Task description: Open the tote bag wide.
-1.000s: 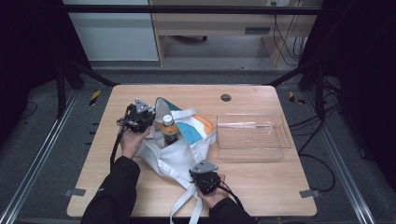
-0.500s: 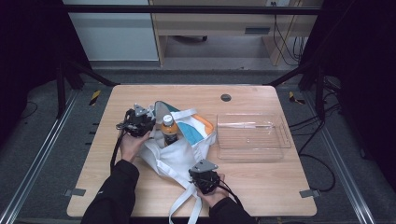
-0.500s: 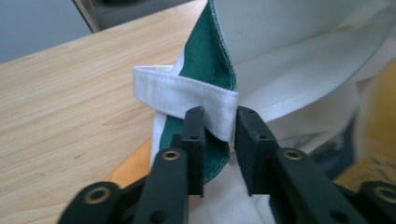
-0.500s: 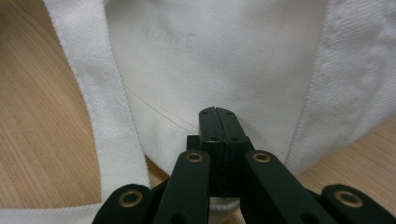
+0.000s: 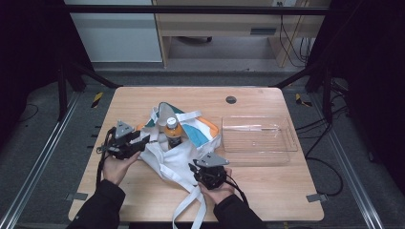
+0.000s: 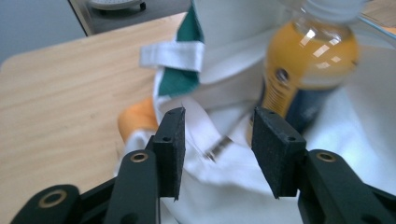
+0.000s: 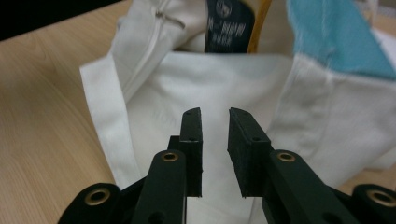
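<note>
On the wooden table [image 5: 143, 191], the left gripper [image 5: 143, 140] sits at about nine o'clock from the white tote bag [image 5: 176, 157]. Its jaws have just been opening and now stand apart with nothing pinched; the left gripper view shows bag cloth and a zip pull behind the gap, untouched. The orange juice bottle [image 5: 173, 132] stands upright in the mouth of the bag, its cap and shoulder clear of the fabric. At six o'clock from the bottle, the right gripper [image 5: 199, 170] hovers over the bag's near panel; its jaws have just been opening too, slightly parted and empty. At three o'clock from the bag lies a clear plastic tray [image 5: 282, 143], bare. By my reading the bag has just been let go; lifting the bottle out toward the tray looks undone.
</note>
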### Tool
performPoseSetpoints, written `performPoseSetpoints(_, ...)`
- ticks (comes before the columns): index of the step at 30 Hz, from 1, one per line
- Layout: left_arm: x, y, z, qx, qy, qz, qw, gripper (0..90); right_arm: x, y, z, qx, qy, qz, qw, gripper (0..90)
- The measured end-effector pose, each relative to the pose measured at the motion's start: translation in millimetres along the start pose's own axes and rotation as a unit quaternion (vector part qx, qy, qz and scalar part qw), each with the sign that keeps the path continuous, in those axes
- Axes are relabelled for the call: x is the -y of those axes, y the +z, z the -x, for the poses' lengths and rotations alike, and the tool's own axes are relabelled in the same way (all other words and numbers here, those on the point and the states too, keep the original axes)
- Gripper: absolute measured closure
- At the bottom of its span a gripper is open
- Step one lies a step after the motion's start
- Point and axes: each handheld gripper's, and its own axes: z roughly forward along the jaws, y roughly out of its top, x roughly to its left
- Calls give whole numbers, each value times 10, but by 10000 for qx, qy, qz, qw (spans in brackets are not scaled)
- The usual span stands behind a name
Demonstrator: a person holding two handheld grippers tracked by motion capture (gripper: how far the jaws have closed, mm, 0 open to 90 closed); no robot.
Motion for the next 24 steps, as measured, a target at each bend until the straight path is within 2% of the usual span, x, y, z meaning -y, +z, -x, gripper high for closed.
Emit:
performPoseSetpoints(3,136,-51,98,64,-18,4,10000,523,-123,-28,9,52,-19,165,9998,720)
performPoseSetpoints(5,218,-71,147,128,-36,-46,9999,512,-195,-36,24,166,-41,247,9995,700)
performPoseSetpoints(9,300,-58,230,186,-140,-82,9997,513,-314,-52,93,314,-10,367,9988,692)
performPoseSetpoints(13,316,-20,317,219,-114,-81,9997,513,-383,-79,170,529,-9,450,9976,691)
performPoseSetpoints(18,314,-10,373,244,-111,-69,9996,491,-470,-34,246,705,52,399,9967,678)
performPoseSetpoints(24,296,-38,419,327,-174,56,9993,465,-499,83,227,836,-31,220,9963,647)
